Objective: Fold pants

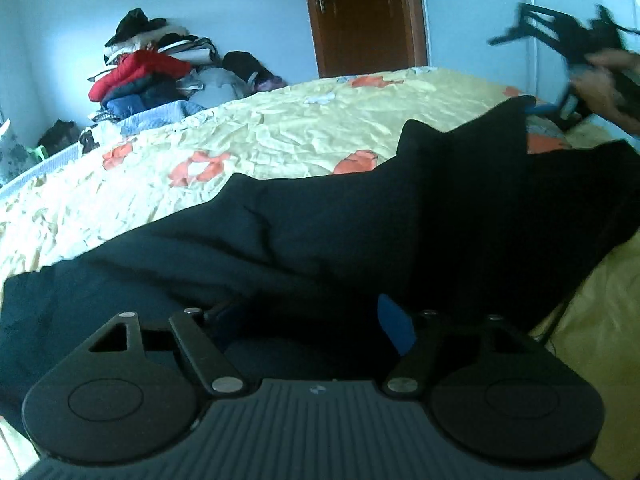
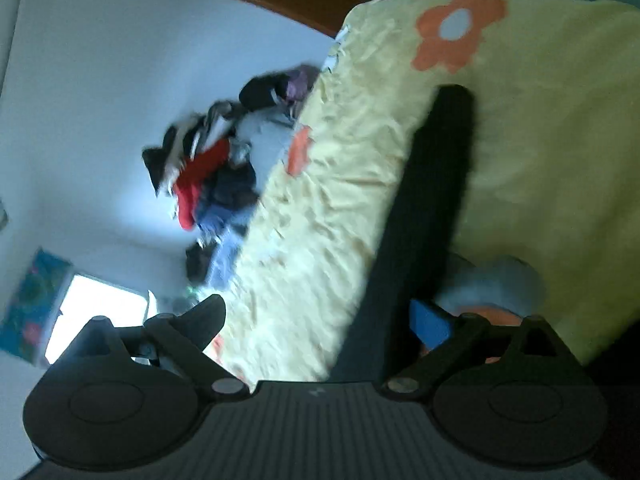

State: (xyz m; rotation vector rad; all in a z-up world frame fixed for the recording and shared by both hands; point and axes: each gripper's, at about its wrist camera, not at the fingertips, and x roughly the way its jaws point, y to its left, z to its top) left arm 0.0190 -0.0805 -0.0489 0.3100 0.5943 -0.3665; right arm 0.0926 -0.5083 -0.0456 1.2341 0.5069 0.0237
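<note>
Lying bunched across the near part of the bed (image 1: 280, 132), the pants (image 1: 304, 240) are dark, rumpled and far from folded: in the left wrist view the cloth heaps up in soft ridges right in front of the camera, with two pointed ends standing up at the far right. No clean crease or stacked layer shows, so I judge the folding barely begun, or between folds, with the smoothing and the folds themselves still to do.

Nearest in that view, the left gripper (image 1: 312, 320) sits low over the pants with its fingers apart; dark cloth fills the gap between them, but I cannot tell whether the pads press on it, and nothing looks pinched. It points down at a slant toward the heap.

In the right wrist view the right gripper (image 2: 320, 320) has its fingers spread wide, with nothing clamped. A long dark strip of the pants (image 2: 432, 200) runs away from between them over the yellow sheet (image 2: 560, 140). That view is tilted hard over and blurred.

Farther off, at the far right of the left view, a hand (image 1: 604, 88) holds the right gripper (image 1: 560, 40) raised above the bed, clear of the cloth. Beyond the bed's far left edge lies a clothes pile (image 1: 148, 68), and a brown door (image 1: 360, 16) stands behind.
</note>
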